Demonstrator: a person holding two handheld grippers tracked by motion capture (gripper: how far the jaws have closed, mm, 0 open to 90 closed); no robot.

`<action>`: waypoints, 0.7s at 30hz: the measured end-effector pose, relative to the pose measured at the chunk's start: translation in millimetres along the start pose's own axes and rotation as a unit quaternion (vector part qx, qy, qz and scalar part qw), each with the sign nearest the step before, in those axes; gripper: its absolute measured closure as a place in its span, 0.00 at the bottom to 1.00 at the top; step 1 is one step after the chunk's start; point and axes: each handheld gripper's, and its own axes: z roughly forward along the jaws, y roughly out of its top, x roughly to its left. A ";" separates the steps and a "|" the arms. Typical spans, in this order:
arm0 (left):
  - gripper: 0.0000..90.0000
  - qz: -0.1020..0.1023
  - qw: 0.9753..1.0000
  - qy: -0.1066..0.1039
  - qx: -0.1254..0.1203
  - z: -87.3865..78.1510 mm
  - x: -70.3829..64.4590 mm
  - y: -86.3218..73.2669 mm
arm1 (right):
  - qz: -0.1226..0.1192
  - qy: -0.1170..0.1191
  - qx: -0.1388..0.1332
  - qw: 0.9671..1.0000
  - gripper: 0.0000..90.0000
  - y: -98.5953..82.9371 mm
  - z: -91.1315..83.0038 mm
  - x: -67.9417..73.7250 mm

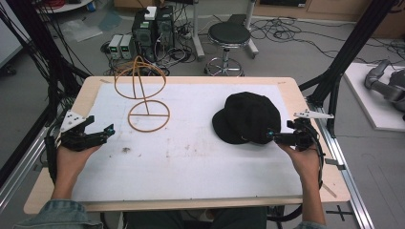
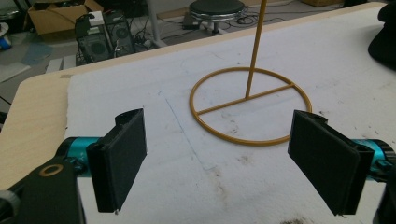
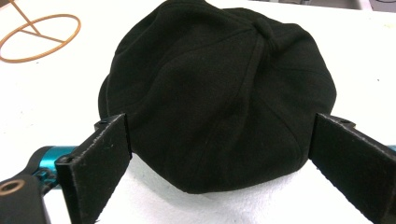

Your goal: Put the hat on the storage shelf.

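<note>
Both grippers spread wide over the white mat, holding nothing.

The right gripper (image 3: pixel 219 163) has its jaws parted on either side of the near edge of a black cap (image 3: pixel 219 93), whose seamed panels meet at a top button in the right gripper view; from the high view the cap (image 1: pixel 250 117) lies on the mat's right half. The left gripper (image 2: pixel 219 163), jaws apart, faces the ring base of a yellow wire stand (image 2: pixel 250 105), whose looped top (image 1: pixel 141 76) is seen from above.
</note>
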 end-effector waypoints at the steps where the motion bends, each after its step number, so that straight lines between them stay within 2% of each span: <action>1: 0.22 0.001 1.000 0.000 0.000 0.0 -0.2 -0.1 | 0.002 -0.001 0.000 1.000 0.06 -0.1 -0.4 -0.1; 8: 0.22 0.001 1.000 0.001 -0.005 -2.3 -0.2 1.5 | 0.002 -0.001 -0.007 1.000 0.06 0.4 -1.1 -0.8; 21: 0.22 0.000 1.000 0.001 0.002 -1.7 1.3 -1.3 | 0.007 0.000 -0.009 1.000 0.06 3.1 3.1 -3.8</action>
